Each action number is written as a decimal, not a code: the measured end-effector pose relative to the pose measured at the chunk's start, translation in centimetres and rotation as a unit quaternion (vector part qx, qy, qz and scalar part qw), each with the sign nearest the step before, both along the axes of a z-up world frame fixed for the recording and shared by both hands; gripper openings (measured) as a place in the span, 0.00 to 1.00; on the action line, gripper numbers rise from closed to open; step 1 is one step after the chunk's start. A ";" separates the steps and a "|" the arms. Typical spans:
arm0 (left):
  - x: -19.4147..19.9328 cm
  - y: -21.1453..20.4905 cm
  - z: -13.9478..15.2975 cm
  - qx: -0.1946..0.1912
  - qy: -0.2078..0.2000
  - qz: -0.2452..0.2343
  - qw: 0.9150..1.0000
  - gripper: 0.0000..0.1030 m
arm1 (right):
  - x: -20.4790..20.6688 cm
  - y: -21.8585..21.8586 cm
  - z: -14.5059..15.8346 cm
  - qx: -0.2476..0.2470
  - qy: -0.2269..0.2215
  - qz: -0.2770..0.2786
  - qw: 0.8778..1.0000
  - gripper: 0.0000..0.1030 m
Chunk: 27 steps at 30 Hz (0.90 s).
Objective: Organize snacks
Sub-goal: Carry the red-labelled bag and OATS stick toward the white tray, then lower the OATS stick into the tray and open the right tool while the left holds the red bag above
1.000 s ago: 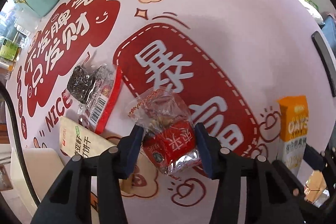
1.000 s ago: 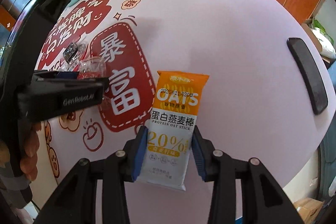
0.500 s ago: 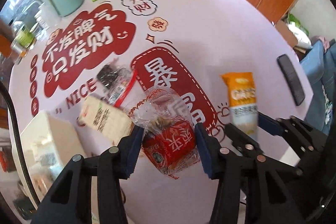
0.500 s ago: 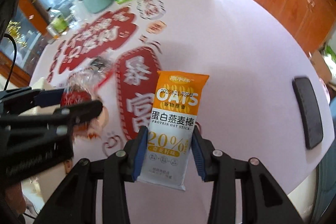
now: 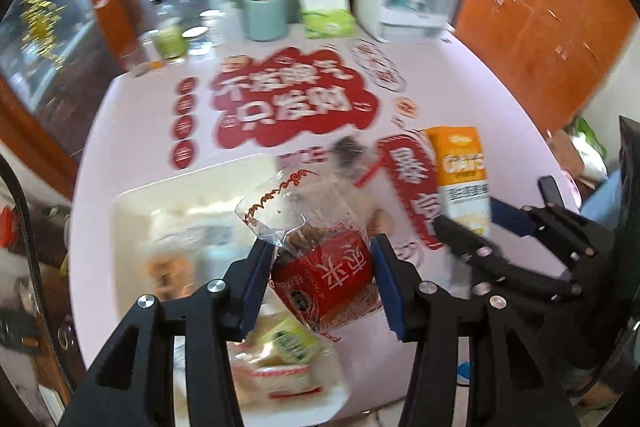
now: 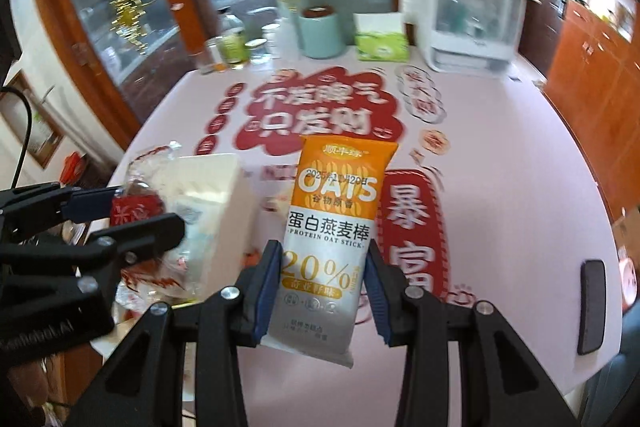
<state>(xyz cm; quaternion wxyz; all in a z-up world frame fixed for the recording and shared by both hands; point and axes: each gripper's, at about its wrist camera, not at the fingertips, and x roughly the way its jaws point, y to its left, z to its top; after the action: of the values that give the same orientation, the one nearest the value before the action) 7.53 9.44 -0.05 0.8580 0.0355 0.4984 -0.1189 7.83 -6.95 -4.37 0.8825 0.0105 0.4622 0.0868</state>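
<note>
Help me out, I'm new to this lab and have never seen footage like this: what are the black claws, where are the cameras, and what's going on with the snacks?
There is no robot here. A person holds a two-fingered clamp in each hand, and a wide-angle camera on each looks forward along its fingers.

In the left camera's picture, the left hand-held gripper is shut on a red snack packet with a clear top, lifted above a white bin that already holds other snacks.

In the right camera's picture, the right hand-held gripper is shut on an orange and white oat stick packet. Each clamp also shows at the edge of the other's picture.

Below lies a pink tablecloth with red printed designs. A black phone-like slab lies near its edge; a tissue box and a teal cup stand at the back.
</note>
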 end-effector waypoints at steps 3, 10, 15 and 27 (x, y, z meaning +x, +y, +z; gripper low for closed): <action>-0.9 3.5 0.1 0.005 -0.012 0.024 1.000 0.47 | -0.6 2.6 1.3 -0.011 -0.019 0.016 1.000 0.40; -2.9 9.8 -1.1 0.021 -0.018 0.056 0.998 0.47 | -2.4 8.1 3.0 -0.025 -0.049 0.046 0.997 0.40; -3.5 12.0 -2.6 0.029 -0.012 0.058 0.998 0.47 | -3.3 11.0 3.5 -0.030 -0.059 0.056 0.996 0.40; -3.5 14.1 -4.3 0.033 -0.005 0.062 0.998 0.48 | -3.5 14.8 3.9 -0.030 -0.054 0.066 0.996 0.40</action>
<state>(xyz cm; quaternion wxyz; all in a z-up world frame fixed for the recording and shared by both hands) 4.05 23.50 -4.36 0.8645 0.0330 0.4991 -0.0486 4.29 7.85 -0.42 0.8985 -0.0513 0.4157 0.1314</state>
